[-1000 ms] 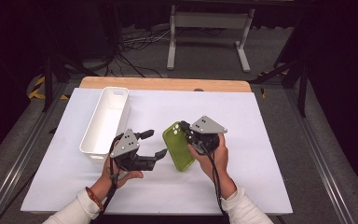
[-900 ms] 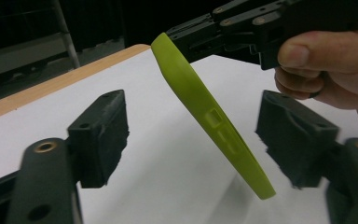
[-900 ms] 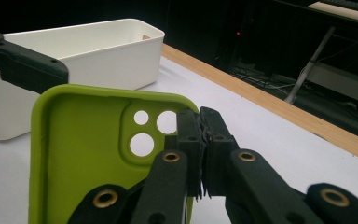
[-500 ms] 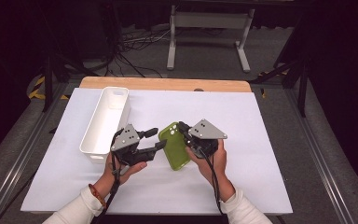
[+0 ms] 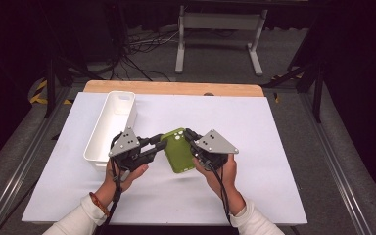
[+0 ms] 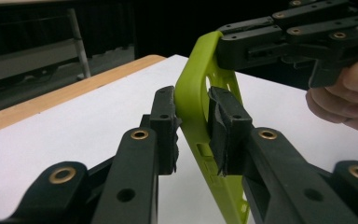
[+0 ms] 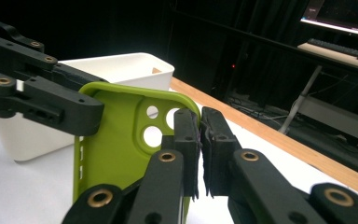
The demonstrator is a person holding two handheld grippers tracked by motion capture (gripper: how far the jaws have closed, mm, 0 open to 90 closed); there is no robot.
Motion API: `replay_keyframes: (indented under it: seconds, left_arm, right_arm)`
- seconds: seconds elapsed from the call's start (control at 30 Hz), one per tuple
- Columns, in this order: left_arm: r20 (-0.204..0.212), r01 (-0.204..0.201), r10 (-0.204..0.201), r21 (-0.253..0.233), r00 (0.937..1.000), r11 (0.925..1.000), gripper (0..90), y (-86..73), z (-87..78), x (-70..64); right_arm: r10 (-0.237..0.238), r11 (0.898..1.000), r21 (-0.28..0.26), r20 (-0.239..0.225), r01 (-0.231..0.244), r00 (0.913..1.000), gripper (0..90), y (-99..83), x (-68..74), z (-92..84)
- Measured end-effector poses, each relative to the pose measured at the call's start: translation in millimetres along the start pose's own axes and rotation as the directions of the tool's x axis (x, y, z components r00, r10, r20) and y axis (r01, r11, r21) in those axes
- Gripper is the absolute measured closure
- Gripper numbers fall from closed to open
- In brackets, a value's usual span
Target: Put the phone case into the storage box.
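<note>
Above the desk: green phone case pinched by both grippers.
Left gripper jaws have just closed on its edge, right gripper clamps the opposite edge; thin-rim grips, any twist could pop it free.

Phone case bottom cut off by frame edge.

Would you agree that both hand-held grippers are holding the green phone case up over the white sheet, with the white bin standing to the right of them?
Not quite: the white bin stands to the left of them, beside the left hand-held gripper, as the high view shows. The rest holds: the left and the right hand-held gripper both hold the green phone case over the white sheet.
</note>
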State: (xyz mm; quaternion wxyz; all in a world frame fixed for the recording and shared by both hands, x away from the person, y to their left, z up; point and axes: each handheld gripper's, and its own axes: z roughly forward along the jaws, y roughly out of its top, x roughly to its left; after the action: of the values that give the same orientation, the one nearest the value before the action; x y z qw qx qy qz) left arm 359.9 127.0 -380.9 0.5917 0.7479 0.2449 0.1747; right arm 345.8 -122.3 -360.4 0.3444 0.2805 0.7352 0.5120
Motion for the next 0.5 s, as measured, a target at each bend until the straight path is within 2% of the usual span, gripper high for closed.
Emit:
replay_keyframes:
  seconds: [0.23, 0.33, 0.5]
  left_arm:
    - [-0.037, -0.002, 0.001, -0.016, 0.9993, 0.9999, 77.4, 1.1, -5.9, 4.3]
    - [-0.05, -0.015, 0.014, -0.012, 0.9987, 0.9998, 77.7, 2.0, -8.3, 5.5]
    - [-0.051, -0.028, 0.027, -0.015, 0.9984, 0.9995, 77.9, 3.2, -10.4, 5.0]
  right_arm:
    - [-0.012, 1.0, -0.01, -0.011, 0.012, 0.9999, 84.9, 2.0, 7.7, -2.3]
    - [-0.014, 1.0, -0.017, -0.021, 0.014, 0.9997, 84.9, 2.3, 9.6, -2.6]
    - [-0.015, 1.0, -0.024, -0.028, 0.014, 0.9995, 84.6, 3.6, 10.8, -3.5]
